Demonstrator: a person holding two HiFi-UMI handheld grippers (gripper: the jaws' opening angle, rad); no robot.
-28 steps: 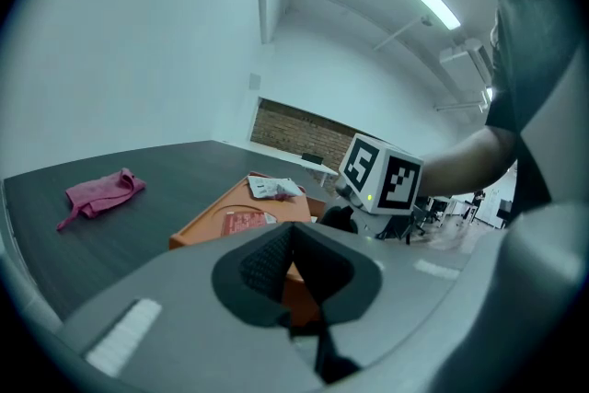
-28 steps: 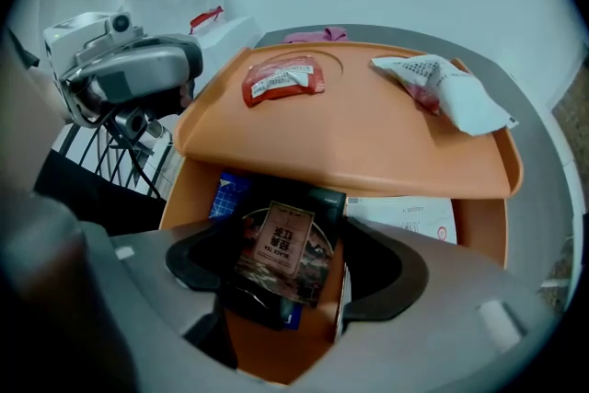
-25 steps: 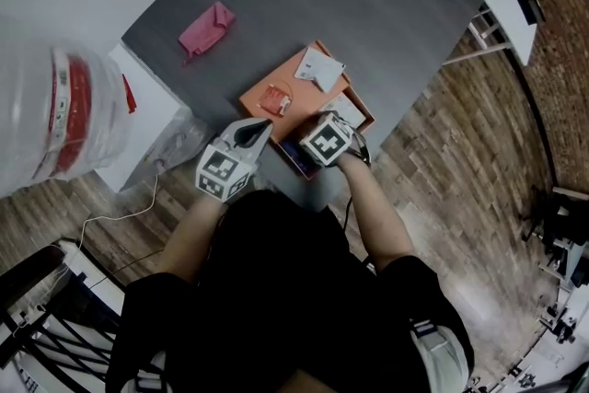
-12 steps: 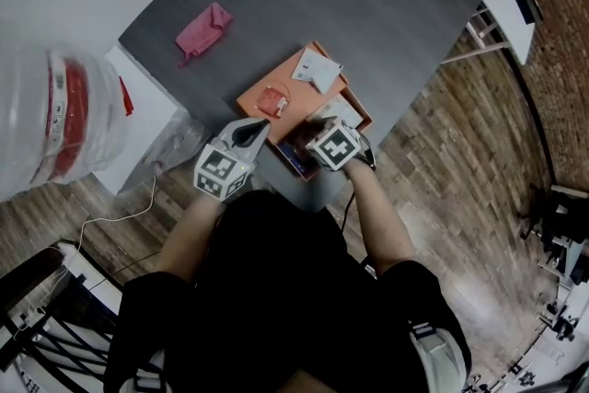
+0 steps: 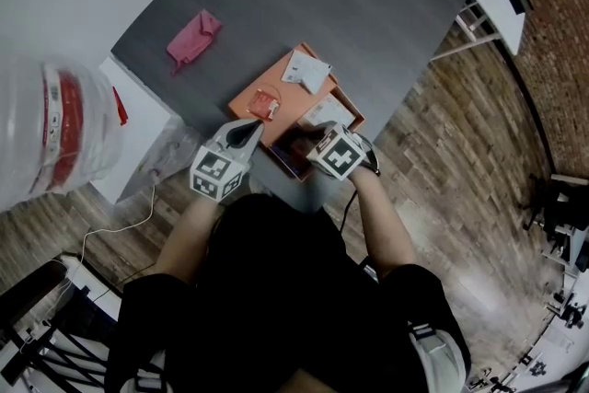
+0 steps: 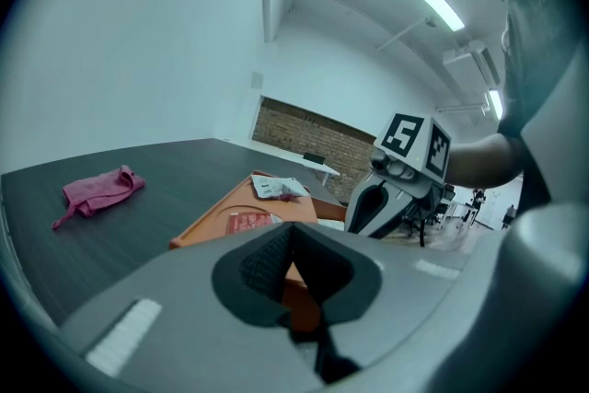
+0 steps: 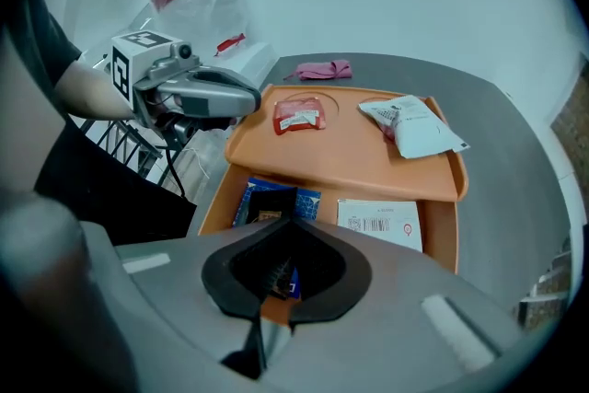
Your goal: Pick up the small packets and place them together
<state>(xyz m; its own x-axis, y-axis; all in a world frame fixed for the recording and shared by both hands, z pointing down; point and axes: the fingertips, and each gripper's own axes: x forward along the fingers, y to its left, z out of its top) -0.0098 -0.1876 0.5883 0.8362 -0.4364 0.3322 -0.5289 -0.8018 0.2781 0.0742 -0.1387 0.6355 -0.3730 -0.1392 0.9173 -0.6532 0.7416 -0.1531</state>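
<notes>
Small packet [image 7: 285, 285]: the right tool [image 7: 276, 264] has just been closing and now pinches it over the orange tray [image 7: 368, 166]. Carrying it to the others likely follows.

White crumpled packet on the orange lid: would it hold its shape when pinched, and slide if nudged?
The white packet looks creased and crumpled, so it is probably floppy and would sag from an edge pinch. It lies thin on the smooth orange lid, so it is likely light and would slide rather than tip.
</notes>
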